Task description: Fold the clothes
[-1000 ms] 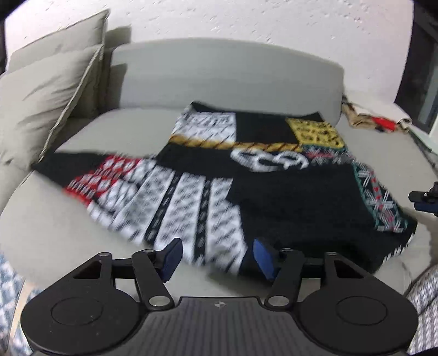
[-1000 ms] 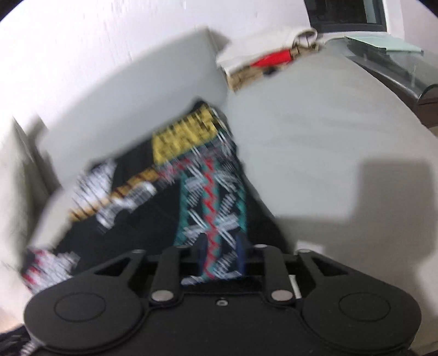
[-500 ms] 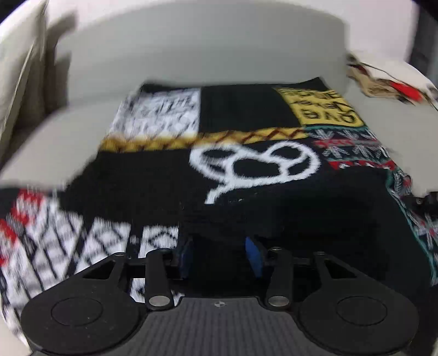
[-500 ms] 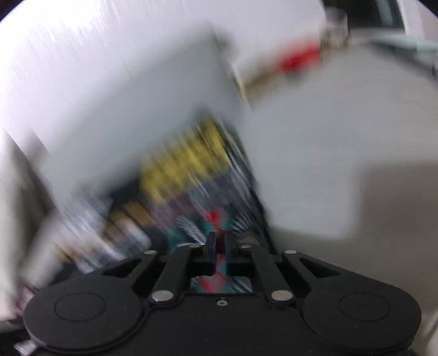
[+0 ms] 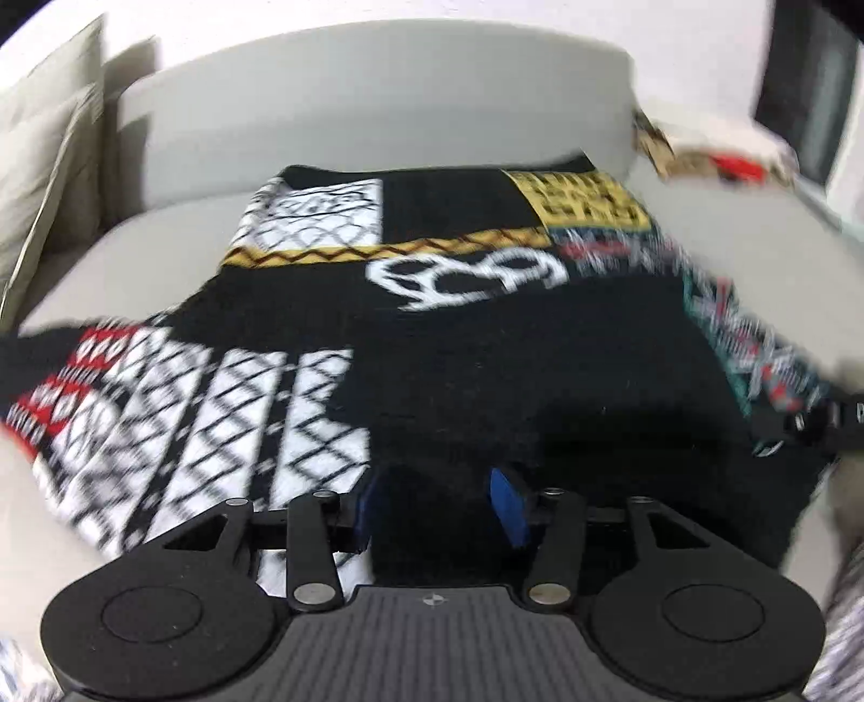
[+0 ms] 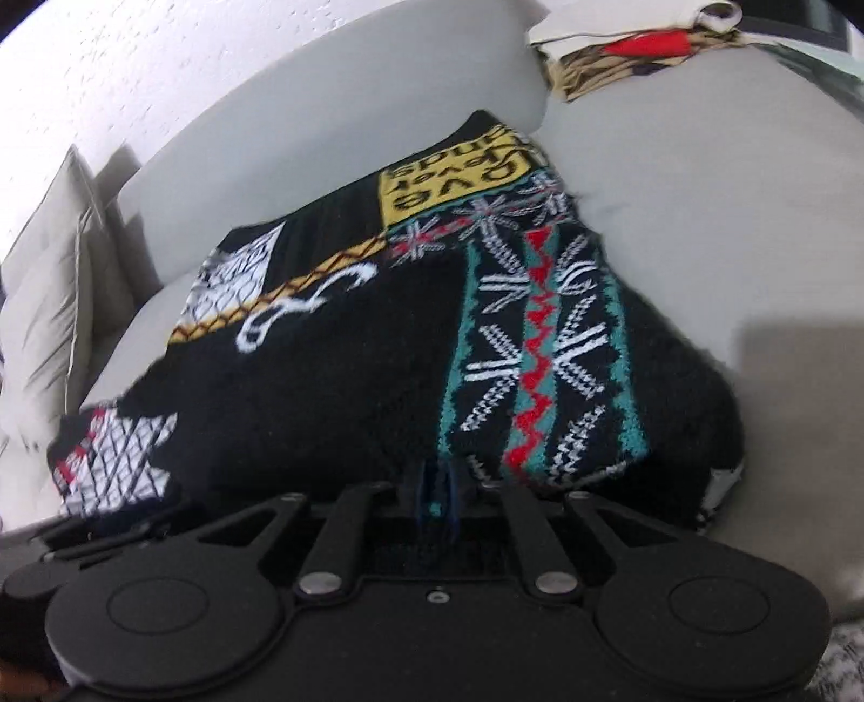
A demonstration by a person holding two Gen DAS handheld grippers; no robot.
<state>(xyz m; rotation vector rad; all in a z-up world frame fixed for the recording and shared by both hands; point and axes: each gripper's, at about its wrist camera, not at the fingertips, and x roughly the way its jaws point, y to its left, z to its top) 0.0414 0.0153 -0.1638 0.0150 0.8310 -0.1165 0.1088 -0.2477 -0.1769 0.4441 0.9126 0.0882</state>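
A black patchwork knit sweater (image 5: 486, 378) with white, yellow, red and teal panels lies spread on a grey sofa seat (image 5: 135, 254). My left gripper (image 5: 437, 507) is at the sweater's near hem. A thick fold of black knit fills the gap between its blue pads (image 5: 507, 507), and its jaws are easing open. In the right wrist view my right gripper (image 6: 437, 491) is shut on the sweater (image 6: 351, 405) at its near edge, beside the teal and red stripe. The right gripper (image 5: 831, 421) also shows at the far right of the left wrist view.
The sofa backrest (image 5: 378, 108) rises behind the sweater. Beige cushions (image 5: 43, 162) lean at the left. A pile of other clothes (image 6: 637, 48) with a red piece sits at the back right. Bare seat (image 6: 729, 216) lies right of the sweater.
My left gripper reached the near hem and narrowed on black knit; before, its jaws stood open with nothing in them. My right gripper closed fully on the hem by the teal stripe.
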